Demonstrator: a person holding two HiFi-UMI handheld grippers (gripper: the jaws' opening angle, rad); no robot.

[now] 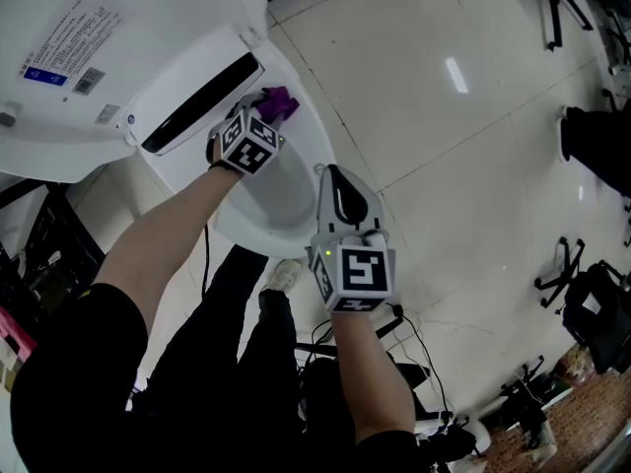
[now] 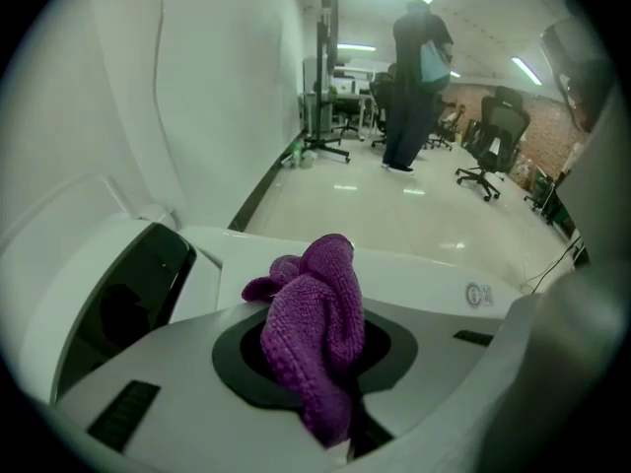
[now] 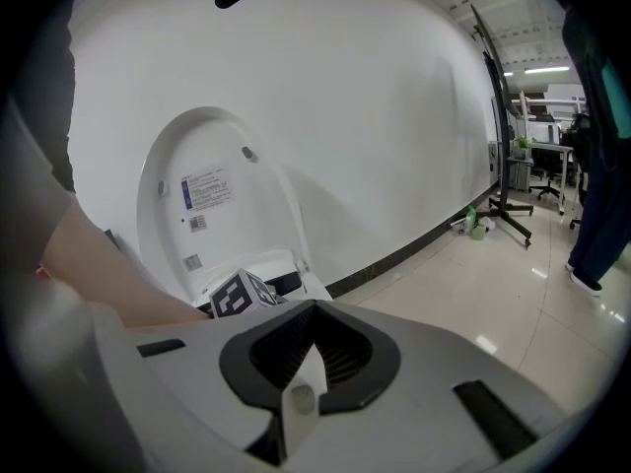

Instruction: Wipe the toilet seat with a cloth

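Observation:
A white toilet stands at the upper left with its lid [image 1: 89,37] raised and its seat [image 1: 296,180] down. My left gripper [image 1: 264,112] is shut on a purple cloth [image 1: 278,101] and holds it against the seat's rear right part, next to a black strip [image 1: 202,103]. In the left gripper view the cloth [image 2: 314,328] bunches out between the jaws over the white seat [image 2: 424,269]. My right gripper [image 1: 336,178] hovers beside the bowl's front right, shut with nothing in it. The right gripper view shows the raised lid [image 3: 212,205] and the left gripper's marker cube [image 3: 238,299].
Glossy tiled floor [image 1: 454,116] spreads to the right. Office chairs [image 1: 582,294] and cables [image 1: 414,348] lie along its edges. A person [image 2: 414,77] stands farther back in the room. A green bottle [image 3: 479,227] and a stand base [image 3: 513,215] sit by the wall.

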